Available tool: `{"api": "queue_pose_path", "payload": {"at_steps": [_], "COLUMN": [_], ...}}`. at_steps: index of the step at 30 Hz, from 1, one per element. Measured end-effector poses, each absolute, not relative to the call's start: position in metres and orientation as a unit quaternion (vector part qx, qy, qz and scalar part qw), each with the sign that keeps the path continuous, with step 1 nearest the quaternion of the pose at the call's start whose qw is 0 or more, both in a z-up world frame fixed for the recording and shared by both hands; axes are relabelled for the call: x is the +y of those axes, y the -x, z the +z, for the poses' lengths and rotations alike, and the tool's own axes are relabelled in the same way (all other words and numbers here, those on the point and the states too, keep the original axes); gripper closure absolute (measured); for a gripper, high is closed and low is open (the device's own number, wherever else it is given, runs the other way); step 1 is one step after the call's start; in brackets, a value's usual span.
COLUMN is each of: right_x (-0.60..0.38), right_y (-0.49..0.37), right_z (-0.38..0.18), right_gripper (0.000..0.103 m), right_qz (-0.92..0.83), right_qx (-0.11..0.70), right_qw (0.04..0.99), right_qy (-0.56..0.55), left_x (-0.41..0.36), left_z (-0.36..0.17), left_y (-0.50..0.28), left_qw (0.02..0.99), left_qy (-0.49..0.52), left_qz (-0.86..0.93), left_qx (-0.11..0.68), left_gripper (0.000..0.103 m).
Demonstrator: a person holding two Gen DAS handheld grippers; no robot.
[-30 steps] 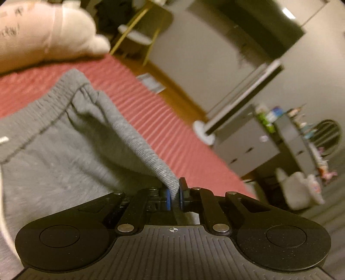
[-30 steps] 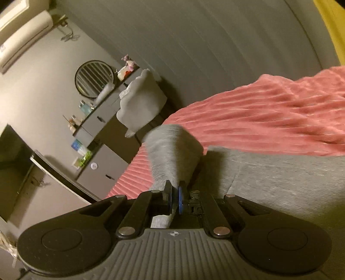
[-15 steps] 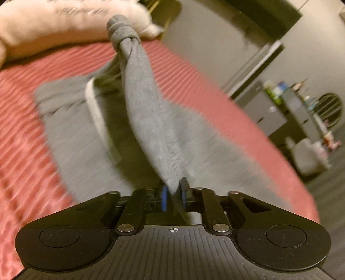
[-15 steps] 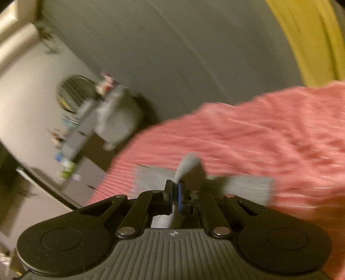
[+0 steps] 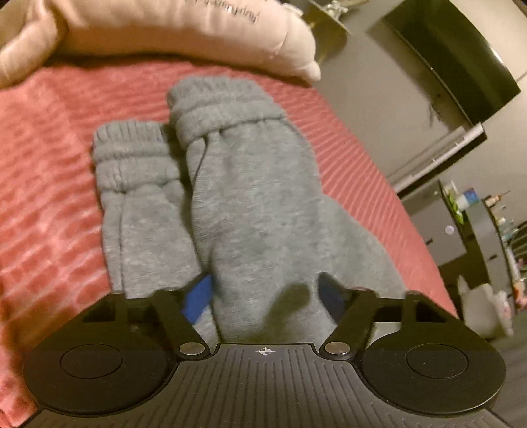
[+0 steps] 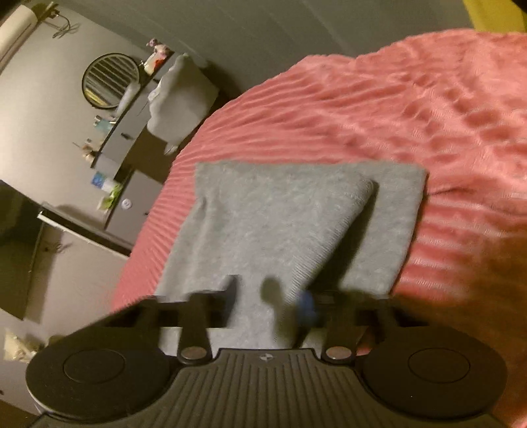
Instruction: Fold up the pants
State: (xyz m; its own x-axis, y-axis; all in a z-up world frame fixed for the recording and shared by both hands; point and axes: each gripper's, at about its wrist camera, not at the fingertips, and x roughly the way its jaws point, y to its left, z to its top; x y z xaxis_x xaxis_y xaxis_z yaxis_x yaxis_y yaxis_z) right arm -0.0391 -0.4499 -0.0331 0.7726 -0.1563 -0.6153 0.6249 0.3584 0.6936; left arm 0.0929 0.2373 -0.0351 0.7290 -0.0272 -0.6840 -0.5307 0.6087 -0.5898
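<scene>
The grey sweatpants (image 5: 250, 204) lie folded on the red bedspread (image 5: 42, 197). In the left wrist view both elastic cuffs point away from me, one leg lying over the other. My left gripper (image 5: 263, 296) is open, its blue pads (image 5: 197, 299) wide apart with loose cloth lying between them. In the right wrist view the pants (image 6: 280, 224) show a folded layer on top of a flat one. My right gripper (image 6: 270, 303) is open, its fingers spread over the near edge of the cloth.
A beige plush pillow (image 5: 164, 29) lies at the far end of the bed. Past the bed's edge stand a grey dresser (image 6: 122, 138) with small items, a round mirror (image 6: 110, 80) and a dark screen (image 5: 454, 66).
Both grippers were shut on the pants and lifted the cloth up and over. Now both are open and the pants lie folded on the bed.
</scene>
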Motion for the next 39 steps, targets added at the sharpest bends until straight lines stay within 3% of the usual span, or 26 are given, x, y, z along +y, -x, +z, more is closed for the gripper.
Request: {"api": "queue_pose_path", "payload": {"at_steps": [3, 4, 6, 9, 10, 11, 12, 13, 15, 19, 22, 25, 27, 29, 35, 39], "right_x": [-0.451, -0.453, -0.458, -0.465, -0.466, -0.466, -0.465, -0.465, -0.465, -0.467, -0.472, -0.476, -0.475, -0.472, -0.467, -0.471], "right_y": [0.044, 0.043, 0.041, 0.030, 0.023, 0.016, 0.007, 0.000, -0.011, 0.014, 0.041, 0.052, 0.048, 0.039, 0.033, 0.050], "right_z": [-0.032, -0.033, -0.038, -0.040, -0.038, -0.036, -0.031, -0.025, -0.006, 0.045, 0.053, 0.033, 0.007, -0.020, -0.007, 0.009], "right_gripper": [0.085, 0.085, 0.071, 0.069, 0.069, 0.071, 0.087, 0.097, 0.098, 0.098, 0.098, 0.098, 0.097, 0.097, 0.097, 0.097], "right_qz": [-0.251, -0.251, -0.241, -0.236, -0.235, -0.239, -0.250, -0.257, -0.247, -0.132, -0.084, -0.156, -0.225, -0.271, -0.289, -0.214], "right_qx": [0.228, 0.231, 0.227, 0.224, 0.229, 0.239, 0.258, 0.275, 0.281, 0.131, 0.057, 0.119, 0.212, 0.299, 0.301, 0.201], "right_qw": [0.793, 0.792, 0.787, 0.779, 0.780, 0.781, 0.781, 0.783, 0.797, 0.832, 0.837, 0.850, 0.844, 0.819, 0.817, 0.843], "right_qy": [-0.506, -0.506, -0.520, -0.536, -0.533, -0.525, -0.510, -0.495, -0.475, -0.522, -0.538, -0.489, -0.439, -0.408, -0.399, -0.451], "left_x": [0.243, 0.242, 0.248, 0.258, 0.261, 0.263, 0.265, 0.267, 0.271, 0.274, 0.276, 0.277, 0.271, 0.264, 0.260, 0.258], "left_z": [-0.042, -0.042, -0.046, -0.052, -0.054, -0.053, -0.048, -0.040, -0.013, 0.041, 0.039, -0.009, -0.043, -0.057, -0.034, -0.020], "left_y": [-0.090, -0.091, -0.098, -0.099, -0.100, -0.104, -0.110, -0.112, -0.107, -0.074, -0.050, -0.040, -0.041, -0.042, -0.052, -0.045], "left_qw": [0.831, 0.832, 0.827, 0.804, 0.797, 0.795, 0.797, 0.801, 0.819, 0.852, 0.868, 0.858, 0.841, 0.840, 0.851, 0.875], "left_qy": [0.418, 0.416, 0.424, 0.465, 0.475, 0.475, 0.467, 0.463, 0.471, 0.485, 0.461, 0.430, 0.405, 0.385, 0.387, 0.373], "left_qz": [0.137, 0.135, 0.135, 0.128, 0.124, 0.123, 0.121, 0.116, 0.088, 0.014, 0.012, 0.059, 0.092, 0.110, 0.104, 0.065], "left_qx": [0.340, 0.342, 0.343, 0.347, 0.352, 0.357, 0.362, 0.360, 0.316, 0.197, 0.185, 0.276, 0.347, 0.366, 0.339, 0.301], "left_gripper": [0.057, 0.057, 0.053, 0.047, 0.050, 0.072, 0.088, 0.088, 0.089, 0.089, 0.089, 0.087, 0.087, 0.085, 0.085, 0.087]}}
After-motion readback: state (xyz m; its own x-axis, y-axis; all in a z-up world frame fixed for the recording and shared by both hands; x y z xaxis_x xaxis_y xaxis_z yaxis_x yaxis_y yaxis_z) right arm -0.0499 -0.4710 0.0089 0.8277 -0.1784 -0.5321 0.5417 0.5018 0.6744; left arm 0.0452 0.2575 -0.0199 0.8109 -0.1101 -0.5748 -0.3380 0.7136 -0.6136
